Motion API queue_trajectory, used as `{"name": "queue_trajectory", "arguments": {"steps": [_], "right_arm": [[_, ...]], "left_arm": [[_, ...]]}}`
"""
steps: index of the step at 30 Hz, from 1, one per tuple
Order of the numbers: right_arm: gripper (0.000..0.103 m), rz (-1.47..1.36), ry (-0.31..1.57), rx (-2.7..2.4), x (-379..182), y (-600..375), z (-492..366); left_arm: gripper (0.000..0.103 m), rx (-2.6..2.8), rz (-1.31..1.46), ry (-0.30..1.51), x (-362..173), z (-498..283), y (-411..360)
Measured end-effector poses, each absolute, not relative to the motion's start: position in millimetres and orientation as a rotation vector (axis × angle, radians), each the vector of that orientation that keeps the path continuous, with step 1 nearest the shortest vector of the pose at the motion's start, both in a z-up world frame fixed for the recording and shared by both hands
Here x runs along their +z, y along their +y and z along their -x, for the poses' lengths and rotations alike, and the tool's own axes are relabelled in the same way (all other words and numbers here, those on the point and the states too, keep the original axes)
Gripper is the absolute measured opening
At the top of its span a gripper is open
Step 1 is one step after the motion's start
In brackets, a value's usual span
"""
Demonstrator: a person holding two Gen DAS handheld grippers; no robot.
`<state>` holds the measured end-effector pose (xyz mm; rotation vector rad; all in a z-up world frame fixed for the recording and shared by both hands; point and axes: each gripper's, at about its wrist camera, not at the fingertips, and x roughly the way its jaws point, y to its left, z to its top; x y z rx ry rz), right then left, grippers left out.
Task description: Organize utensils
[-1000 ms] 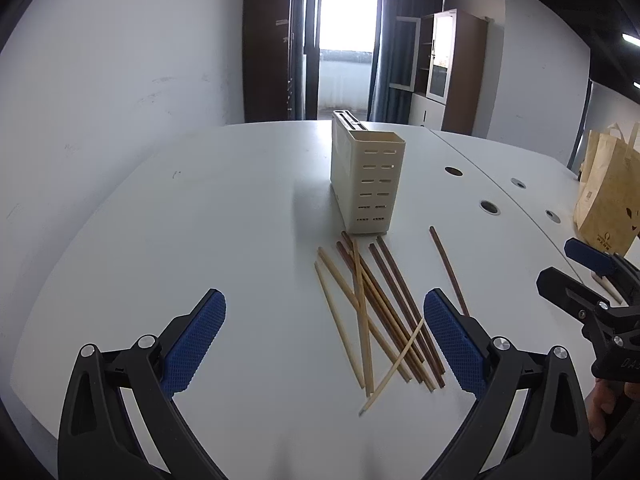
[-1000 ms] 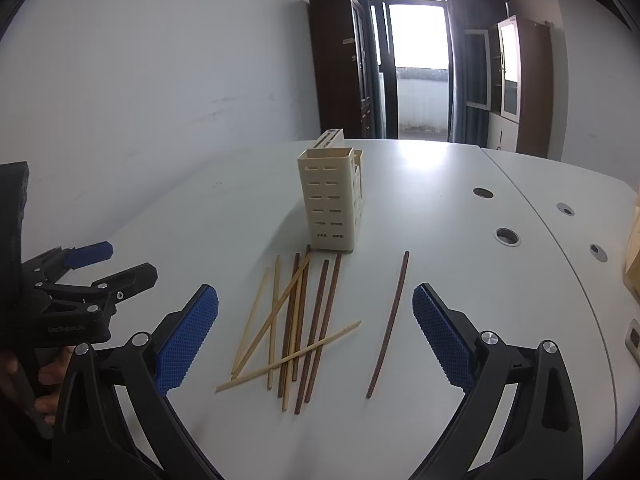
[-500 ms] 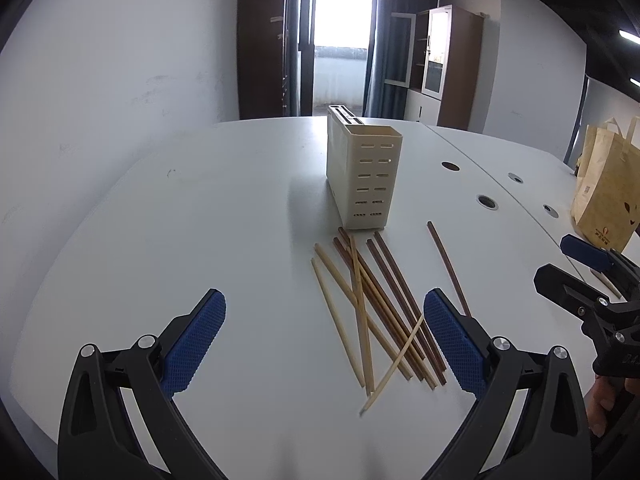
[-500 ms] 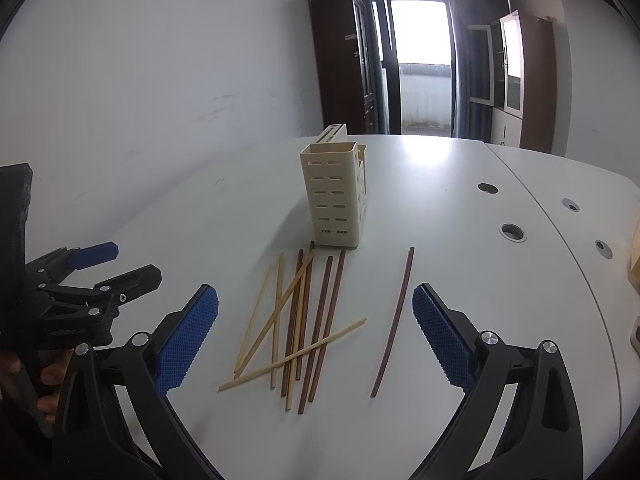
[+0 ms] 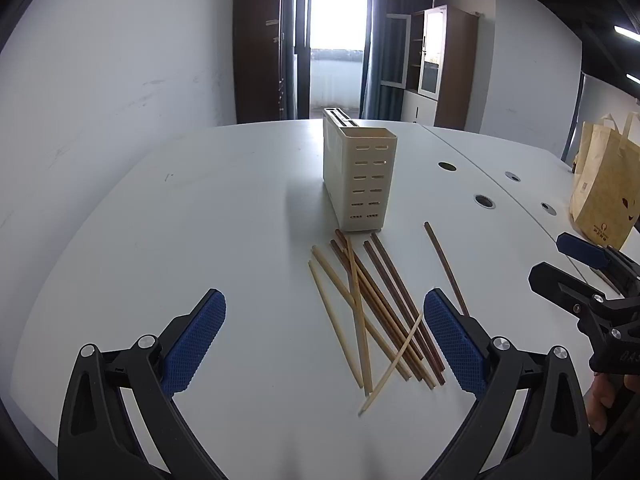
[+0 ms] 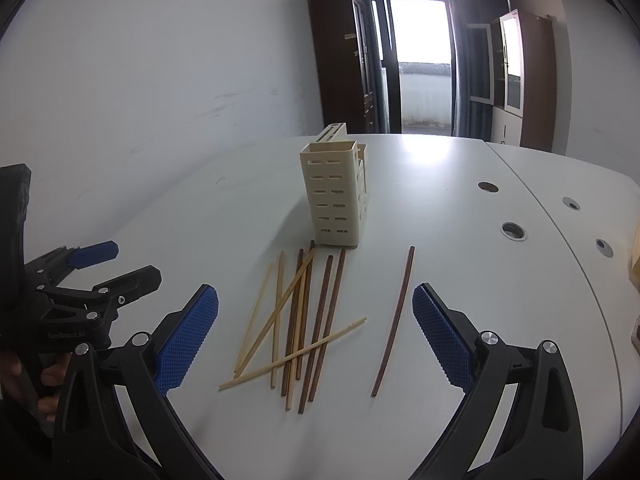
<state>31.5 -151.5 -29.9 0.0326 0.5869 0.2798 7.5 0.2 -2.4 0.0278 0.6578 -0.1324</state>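
A cream slotted utensil holder (image 5: 360,178) (image 6: 335,196) stands upright on the white table. In front of it lies a loose pile of light and dark wooden chopsticks (image 5: 376,312) (image 6: 298,320). One dark chopstick (image 5: 445,266) (image 6: 396,320) lies apart to the right. My left gripper (image 5: 324,344) is open and empty, low over the table in front of the pile. My right gripper (image 6: 314,338) is open and empty, with the pile between its fingers. Each gripper shows at the edge of the other's view.
The white table (image 5: 200,220) has several round cable holes (image 5: 484,201) on its right side. A brown paper bag (image 5: 604,184) stands at the far right. A white wall runs along the left. Cabinets and a bright door are at the back.
Both grippers have tilted or drawn back slightly, so the holder and chopsticks sit a little lower in view. Nothing on the table has moved.
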Motion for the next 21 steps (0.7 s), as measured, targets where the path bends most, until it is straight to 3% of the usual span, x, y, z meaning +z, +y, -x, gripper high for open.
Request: {"name": "queue_trajectory", "arguments": {"steps": [21], "right_arm": [[0.099,-0.037,0.588,0.282,-30.3,-152.9,-31.4]], "left_arm": [[0.097,-0.135,-0.027,0.661,-3.3,-6.2,-2.2]]}}
